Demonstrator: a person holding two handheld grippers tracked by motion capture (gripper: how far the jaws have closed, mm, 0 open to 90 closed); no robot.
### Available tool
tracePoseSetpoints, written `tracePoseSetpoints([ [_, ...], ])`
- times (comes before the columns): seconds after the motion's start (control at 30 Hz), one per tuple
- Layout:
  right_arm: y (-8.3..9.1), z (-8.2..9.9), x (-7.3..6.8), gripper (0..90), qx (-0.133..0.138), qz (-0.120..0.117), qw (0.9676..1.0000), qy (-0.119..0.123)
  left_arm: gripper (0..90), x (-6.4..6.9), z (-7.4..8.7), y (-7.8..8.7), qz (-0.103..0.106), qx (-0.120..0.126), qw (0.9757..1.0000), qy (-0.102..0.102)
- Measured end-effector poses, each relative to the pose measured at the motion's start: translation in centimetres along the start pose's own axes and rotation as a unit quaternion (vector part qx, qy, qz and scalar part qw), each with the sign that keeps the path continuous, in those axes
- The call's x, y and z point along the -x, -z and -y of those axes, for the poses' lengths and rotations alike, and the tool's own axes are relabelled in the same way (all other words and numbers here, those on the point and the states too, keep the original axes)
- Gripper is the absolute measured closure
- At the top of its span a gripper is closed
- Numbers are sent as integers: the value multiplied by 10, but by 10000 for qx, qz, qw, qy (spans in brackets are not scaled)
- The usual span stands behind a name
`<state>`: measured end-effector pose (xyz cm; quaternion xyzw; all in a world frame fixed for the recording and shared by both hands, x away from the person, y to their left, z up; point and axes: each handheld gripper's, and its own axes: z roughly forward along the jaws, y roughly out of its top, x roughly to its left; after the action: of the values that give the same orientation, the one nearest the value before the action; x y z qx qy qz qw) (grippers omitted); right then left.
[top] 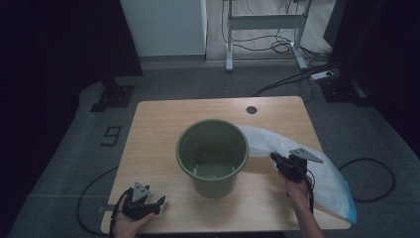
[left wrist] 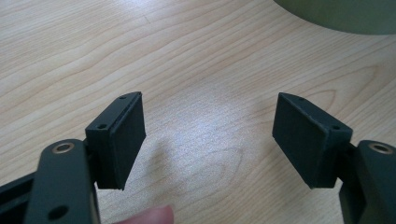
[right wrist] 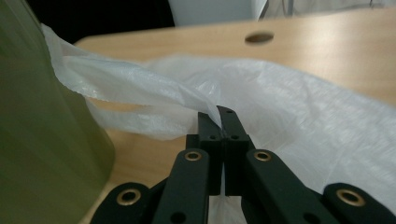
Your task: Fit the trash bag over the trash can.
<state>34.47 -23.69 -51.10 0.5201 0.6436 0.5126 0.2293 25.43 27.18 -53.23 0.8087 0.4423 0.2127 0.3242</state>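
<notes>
Nearest me, my left gripper (top: 157,202) rested on the worktop (top: 158,124), fingers (left wrist: 122,140) spread on nothing. My right gripper (right wrist: 218,112) pinched the white bag's (right wrist: 299,107) edge beside the green bucket (top: 213,157); its own view showed the pinch, the high view hid it. The bag's far corner overhung the worktop.

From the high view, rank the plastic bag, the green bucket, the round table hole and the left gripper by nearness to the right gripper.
1. plastic bag: pinched in the right gripper, spread under it.
2. green bucket: just to its left, mid-table.
3. round table hole: beyond it, near the far edge.
4. left gripper: at the near left corner, across the bucket.
</notes>
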Motion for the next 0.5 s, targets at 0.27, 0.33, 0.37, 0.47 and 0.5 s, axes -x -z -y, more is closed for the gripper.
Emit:
tracePoseSetpoints([
  [0.27, 27, -28, -7, 889, 778, -92, 9967, -205, 250, 0, 0, 0, -31, 61, 10000, 12],
  [0.33, 37, -37, -7, 889, 1020, -154, 9942, -302, 250, 0, 0, 1, -40, 70, 10000, 15],
  [0.37, 43, -42, -7, 889, 1157, -194, 9925, -356, 250, 0, 0, 1, -42, 75, 10000, 13],
  [0.47, 59, -55, -11, 890, 1494, -303, 9876, -376, 251, 1, 0, 1, -59, 102, 9999, 9],
  [0.5, 64, -58, -14, 890, 1587, -345, 9861, -346, 251, 1, 0, 2, -79, 123, 9999, -8],
])
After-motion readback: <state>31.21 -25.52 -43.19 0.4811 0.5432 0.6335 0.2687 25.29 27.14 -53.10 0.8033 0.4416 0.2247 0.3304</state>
